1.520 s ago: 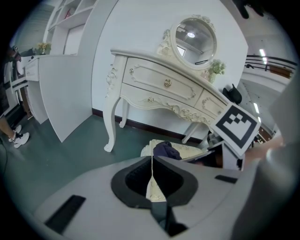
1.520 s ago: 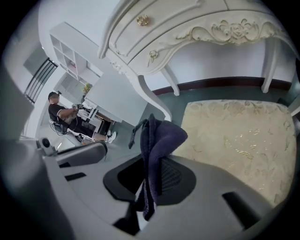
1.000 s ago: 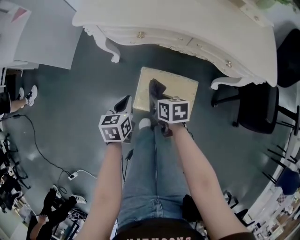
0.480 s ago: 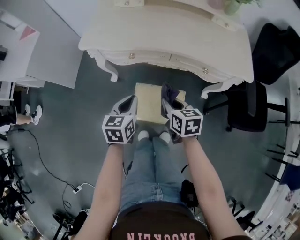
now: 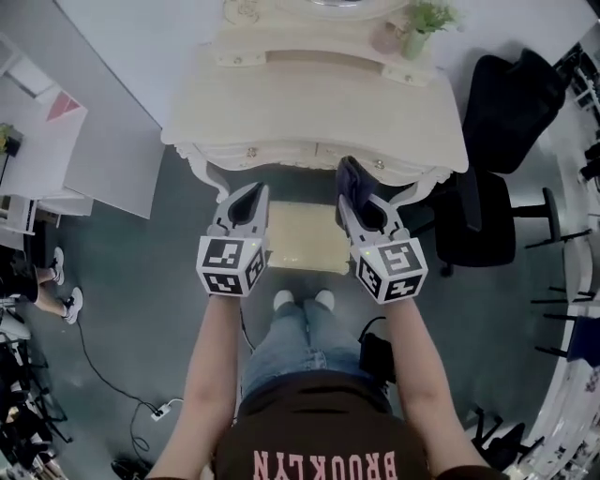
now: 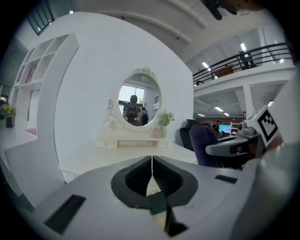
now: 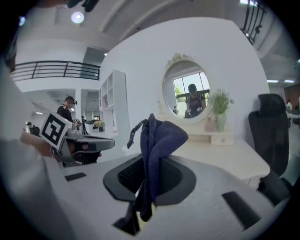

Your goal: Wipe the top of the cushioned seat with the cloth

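Note:
The cream cushioned seat stands on the floor below me, half under the dressing table. My right gripper is raised above the seat's right side and is shut on a dark blue cloth, which bunches up out of the jaws. The cloth shows at the gripper's tip in the head view. My left gripper hangs above the seat's left edge, shut with nothing in it. Neither gripper touches the seat.
A round mirror and a small potted plant stand on the white dressing table. A black office chair is at the right. White shelving is at the left. My feet are by the seat's near edge.
Both grippers have lifted up and away from the seat toward the dressing table, the right one carrying the cloth. The head view has pulled back and now takes in the whole table.

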`<act>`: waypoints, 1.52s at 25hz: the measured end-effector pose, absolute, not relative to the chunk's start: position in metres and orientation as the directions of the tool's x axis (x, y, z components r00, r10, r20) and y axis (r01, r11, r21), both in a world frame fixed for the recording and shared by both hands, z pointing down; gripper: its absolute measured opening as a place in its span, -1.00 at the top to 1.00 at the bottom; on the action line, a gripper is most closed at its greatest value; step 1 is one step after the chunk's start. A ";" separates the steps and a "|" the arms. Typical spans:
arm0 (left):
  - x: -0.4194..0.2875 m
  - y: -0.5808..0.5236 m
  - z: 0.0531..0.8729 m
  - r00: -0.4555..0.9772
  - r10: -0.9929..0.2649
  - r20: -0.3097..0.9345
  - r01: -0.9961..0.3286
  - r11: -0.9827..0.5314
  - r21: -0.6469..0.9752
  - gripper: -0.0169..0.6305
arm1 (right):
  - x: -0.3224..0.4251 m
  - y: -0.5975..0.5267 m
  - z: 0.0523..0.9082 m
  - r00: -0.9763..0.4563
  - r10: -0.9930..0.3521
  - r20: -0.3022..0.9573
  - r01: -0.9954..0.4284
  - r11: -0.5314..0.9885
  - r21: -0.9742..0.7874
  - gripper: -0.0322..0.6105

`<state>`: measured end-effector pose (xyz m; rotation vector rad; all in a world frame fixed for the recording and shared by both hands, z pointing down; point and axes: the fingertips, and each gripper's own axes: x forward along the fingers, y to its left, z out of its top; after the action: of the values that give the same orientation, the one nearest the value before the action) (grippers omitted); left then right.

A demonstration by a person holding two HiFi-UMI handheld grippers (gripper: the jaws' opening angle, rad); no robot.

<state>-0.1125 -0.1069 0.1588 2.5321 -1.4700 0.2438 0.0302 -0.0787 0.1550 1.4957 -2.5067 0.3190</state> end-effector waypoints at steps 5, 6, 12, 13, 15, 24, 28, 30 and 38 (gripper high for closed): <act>-0.113 -0.104 0.087 0.493 -0.864 0.100 -0.868 -0.496 -0.009 0.92 | 0.052 -0.065 0.080 -0.414 -0.905 0.099 -0.906 0.420 0.053 0.77; -0.113 -0.104 0.074 0.490 -0.868 0.075 -0.870 -0.493 -0.026 0.92 | 0.055 -0.062 0.069 -0.407 -0.910 0.074 -0.908 0.412 0.072 0.77; -0.111 -0.101 0.021 0.485 -0.873 -0.051 -0.873 -0.480 -0.089 0.92 | 0.067 -0.054 0.031 -0.373 -0.928 -0.026 -0.919 0.365 0.146 0.77; -0.110 -0.098 0.018 0.487 -0.871 -0.061 -0.872 -0.481 -0.092 0.92 | 0.068 -0.051 0.028 -0.367 -0.930 -0.039 -0.922 0.358 0.147 0.77; -0.109 -0.094 0.014 0.490 -0.868 -0.076 -0.870 -0.482 -0.100 0.92 | 0.070 -0.047 0.020 -0.358 -0.931 -0.062 -0.925 0.346 0.157 0.77; -0.113 -0.083 -0.001 0.466 -0.875 -0.135 -0.885 -0.458 -0.088 0.92 | 0.081 -0.038 0.004 -0.328 -0.940 -0.093 -0.929 0.304 0.210 0.78; -0.116 -0.080 -0.003 0.462 -0.876 -0.141 -0.887 -0.453 -0.087 0.92 | 0.086 -0.035 0.006 -0.311 -0.945 -0.096 -0.937 0.288 0.197 0.78; -0.118 -0.079 -0.004 0.461 -0.876 -0.142 -0.887 -0.453 -0.089 0.92 | 0.088 -0.035 0.006 -0.306 -0.947 -0.096 -0.939 0.284 0.194 0.78; -0.119 -0.074 -0.005 0.462 -0.874 -0.148 -0.887 -0.453 -0.090 0.92 | 0.086 -0.032 0.007 -0.309 -0.946 -0.098 -0.938 0.286 0.195 0.78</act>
<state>-0.1192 -0.0740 -0.0048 2.8152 -1.7098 -0.1325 0.0859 -0.0319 0.0065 1.8247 -2.4895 -0.3364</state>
